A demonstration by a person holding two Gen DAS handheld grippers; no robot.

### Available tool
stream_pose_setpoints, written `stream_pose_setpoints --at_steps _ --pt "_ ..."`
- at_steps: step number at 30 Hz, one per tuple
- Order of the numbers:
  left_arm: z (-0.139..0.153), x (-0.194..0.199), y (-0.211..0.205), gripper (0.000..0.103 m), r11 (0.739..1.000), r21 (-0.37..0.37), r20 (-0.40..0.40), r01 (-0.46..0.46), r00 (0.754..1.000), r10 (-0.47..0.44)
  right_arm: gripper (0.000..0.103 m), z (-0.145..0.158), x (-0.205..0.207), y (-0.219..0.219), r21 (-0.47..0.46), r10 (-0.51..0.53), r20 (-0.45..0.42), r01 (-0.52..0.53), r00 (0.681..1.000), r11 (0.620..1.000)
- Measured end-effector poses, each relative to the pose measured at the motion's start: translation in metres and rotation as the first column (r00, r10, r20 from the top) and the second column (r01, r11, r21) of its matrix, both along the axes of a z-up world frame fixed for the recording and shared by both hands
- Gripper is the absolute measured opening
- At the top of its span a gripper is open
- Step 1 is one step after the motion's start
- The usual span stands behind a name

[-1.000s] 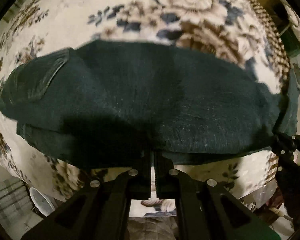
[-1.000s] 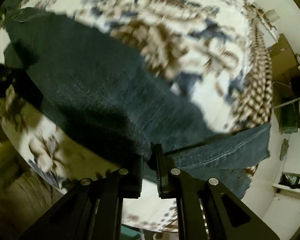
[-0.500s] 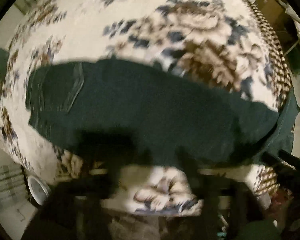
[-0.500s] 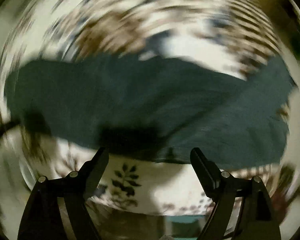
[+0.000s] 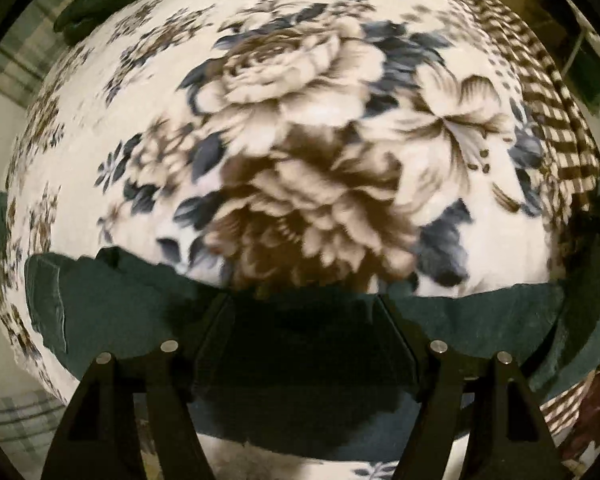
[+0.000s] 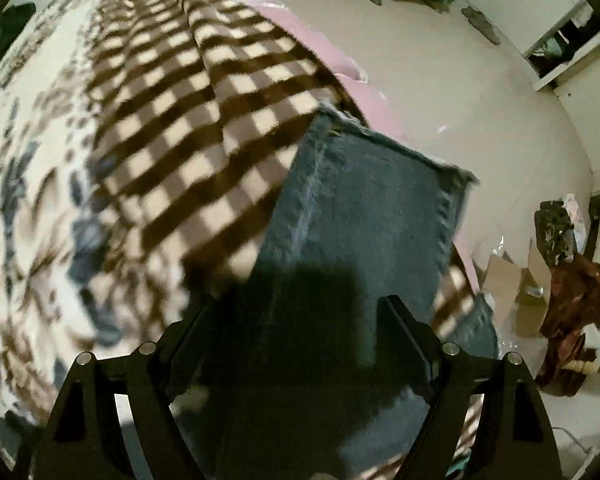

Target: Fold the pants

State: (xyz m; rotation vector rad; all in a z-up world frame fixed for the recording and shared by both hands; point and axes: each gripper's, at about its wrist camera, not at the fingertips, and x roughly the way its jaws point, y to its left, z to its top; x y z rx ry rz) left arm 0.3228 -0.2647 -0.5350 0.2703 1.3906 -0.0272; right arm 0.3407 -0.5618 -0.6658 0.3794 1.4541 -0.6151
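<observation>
Lying flat across the floral blanket (image 5: 300,100), dark jeans (image 5: 112,304), hem end (image 6: 372,208) reaching over the checked border (image 6: 204,128). Hanging above, left gripper (image 5: 306,324) and right gripper (image 6: 296,332), both spread wide, gripping nothing, fabric only beneath the jaws.

Pants on a blanket-covered bed

The pants (image 5: 112,304) lie across the blanket's (image 5: 300,120) near edge; their leg end (image 6: 372,208) overhangs the bed's side, above the floor (image 6: 480,92).
</observation>
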Motion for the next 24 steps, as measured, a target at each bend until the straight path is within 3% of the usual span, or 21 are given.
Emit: stream_pose_setpoints --at_steps 2,4,6,9,12,14,19,20,21,23,24 --pt "-0.003 0.002 -0.007 0.070 1.000 0.011 -0.005 0.017 1.000 -0.017 0.084 -0.005 0.003 0.007 -0.016 0.023 -0.021 -0.023 1.000 1.000" --pt "-0.004 0.001 -0.012 0.070 0.999 0.019 -0.009 0.032 0.999 -0.032 0.065 -0.004 0.004 0.013 -0.039 0.040 -0.020 -0.041 0.999 0.998" --pt "-0.003 0.000 -0.014 0.070 0.999 0.021 -0.012 0.045 0.999 -0.045 0.021 0.008 -0.005 0.016 -0.066 0.036 0.008 -0.036 0.999 0.997" --pt "0.000 -0.005 -0.017 0.070 0.998 0.010 -0.027 0.058 0.998 -0.058 0.010 0.037 -0.038 0.012 -0.033 -0.061 0.102 0.064 0.993 0.997" --pt "0.006 -0.013 -0.019 0.070 0.998 -0.020 -0.043 0.060 0.997 -0.061 0.009 0.064 -0.093 -0.009 0.006 -0.203 0.174 0.205 0.964 0.979" --pt "0.008 -0.020 -0.021 0.070 0.997 -0.042 -0.052 0.061 0.997 -0.063 0.009 0.068 -0.137 -0.021 0.035 -0.320 0.180 0.319 0.930 0.947" --pt "-0.001 -0.035 -0.033 0.070 0.995 -0.060 -0.090 0.081 0.992 -0.087 0.009 0.026 -0.211 -0.065 0.182 -0.467 0.134 0.442 0.874 0.878" --pt "-0.002 -0.038 -0.034 0.070 0.994 -0.059 -0.092 0.087 0.992 -0.092 0.016 0.018 -0.217 -0.064 0.211 -0.475 0.113 0.446 0.873 0.870" --pt "-0.003 -0.040 -0.035 0.070 0.994 -0.057 -0.092 0.091 0.991 -0.096 0.038 0.012 -0.223 -0.065 0.222 -0.476 0.089 0.448 0.875 0.866" --pt "-0.004 -0.044 -0.033 0.070 0.994 -0.064 -0.096 0.090 0.991 -0.096 0.060 0.013 -0.230 -0.059 0.236 -0.482 0.089 0.451 0.872 0.861" --pt "-0.003 -0.045 -0.029 0.070 0.994 -0.067 -0.096 0.084 0.991 -0.090 0.062 0.016 -0.229 -0.051 0.237 -0.477 0.097 0.445 0.874 0.864"
